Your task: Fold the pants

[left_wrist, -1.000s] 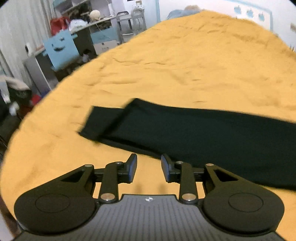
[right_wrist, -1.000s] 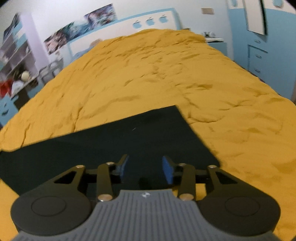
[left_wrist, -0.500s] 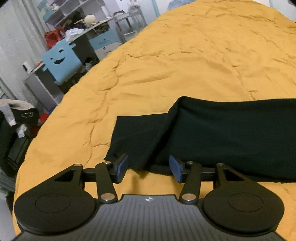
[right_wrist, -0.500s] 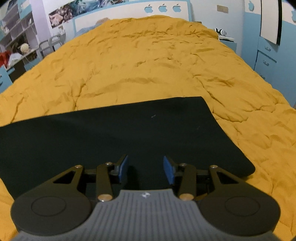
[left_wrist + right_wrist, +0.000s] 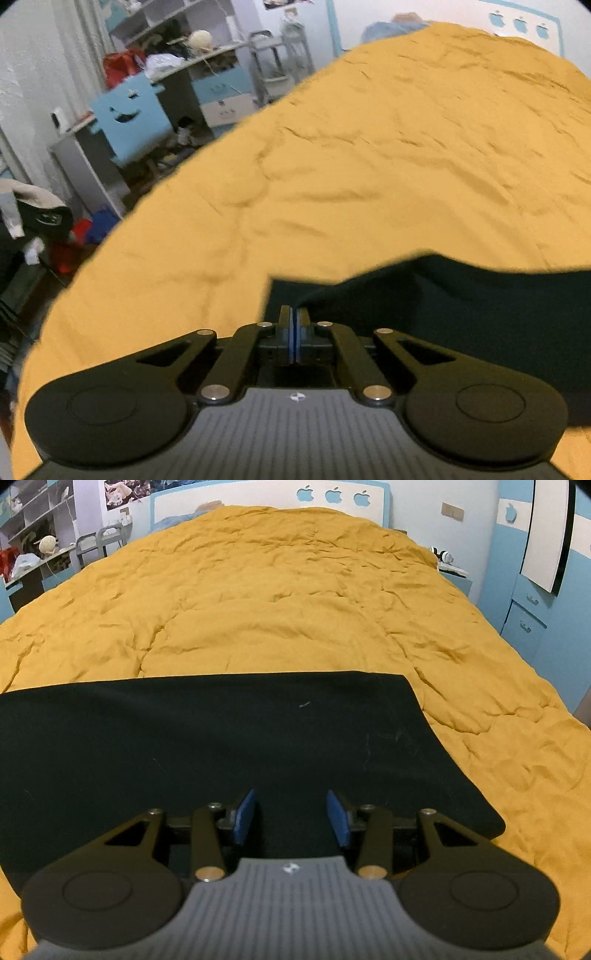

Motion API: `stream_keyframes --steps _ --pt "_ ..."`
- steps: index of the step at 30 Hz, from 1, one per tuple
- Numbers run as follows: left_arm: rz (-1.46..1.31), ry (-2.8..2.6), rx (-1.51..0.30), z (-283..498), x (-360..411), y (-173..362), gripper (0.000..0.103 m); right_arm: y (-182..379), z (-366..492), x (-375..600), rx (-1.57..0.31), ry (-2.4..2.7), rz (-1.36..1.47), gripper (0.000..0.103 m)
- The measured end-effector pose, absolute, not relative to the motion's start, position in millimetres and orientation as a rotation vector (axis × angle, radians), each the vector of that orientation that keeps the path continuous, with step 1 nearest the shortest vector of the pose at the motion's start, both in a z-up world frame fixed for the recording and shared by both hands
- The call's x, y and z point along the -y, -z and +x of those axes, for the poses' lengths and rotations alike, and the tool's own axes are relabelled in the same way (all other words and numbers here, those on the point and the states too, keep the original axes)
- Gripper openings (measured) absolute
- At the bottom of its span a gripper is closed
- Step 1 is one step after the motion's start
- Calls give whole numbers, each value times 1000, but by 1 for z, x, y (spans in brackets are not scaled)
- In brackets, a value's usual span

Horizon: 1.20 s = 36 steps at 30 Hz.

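Black pants (image 5: 229, 738) lie across an orange bedspread (image 5: 277, 602); left gripper (image 5: 294, 314) pinches their cuff, right gripper (image 5: 291, 812) hovers spread; cluttered shelves (image 5: 177, 62) beyond.

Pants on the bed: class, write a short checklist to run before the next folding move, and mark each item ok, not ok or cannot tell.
1. Left gripper shut at the pants edge: ok.
2. Cloth truly caught between its fingers: cannot tell.
3. Right gripper gripping: not ok, open above the pants.
4. Right end of the pants lying flat: ok.
5. Bedspread beyond the pants free for folding: ok.
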<state>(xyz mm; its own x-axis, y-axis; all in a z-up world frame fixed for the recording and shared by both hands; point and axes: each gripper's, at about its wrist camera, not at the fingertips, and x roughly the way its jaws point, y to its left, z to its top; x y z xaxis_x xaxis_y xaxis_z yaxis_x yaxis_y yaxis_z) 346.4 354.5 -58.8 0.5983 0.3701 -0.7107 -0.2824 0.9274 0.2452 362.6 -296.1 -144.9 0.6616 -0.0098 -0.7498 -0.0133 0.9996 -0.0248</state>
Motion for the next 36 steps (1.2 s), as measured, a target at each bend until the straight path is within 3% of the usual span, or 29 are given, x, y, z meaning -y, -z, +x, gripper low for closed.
stream_keyframes --steps 5,7,11,20,26,27,28,30,36 --pt "61 -449 -832 382 -378 61 2 146 365 292 -857 6 -50 41" --pt "51 -502 -831 390 -383 68 16 147 365 291 -859 7 -58 41" --pt "-5 -587 -802 380 -392 66 30 147 365 291 -859 6 -64 42" --pt "-513 -500 -769 307 -417 67 31 149 361 288 -843 4 -60 45" --pt "-644 -516 -753 300 -422 87 31 147 358 289 -845 -3 -61 45" --pt "-640 -528 -761 302 -421 91 30 147 358 289 -845 -2 -62 45" --pt "-639 -534 -768 303 -422 93 16 147 358 288 -845 0 -62 45" --pt "-641 -538 -771 302 -421 91 0 147 356 288 -845 -1 -66 45" --pt "-547 -536 -757 294 -415 56 0 146 357 289 -850 -1 -71 45"
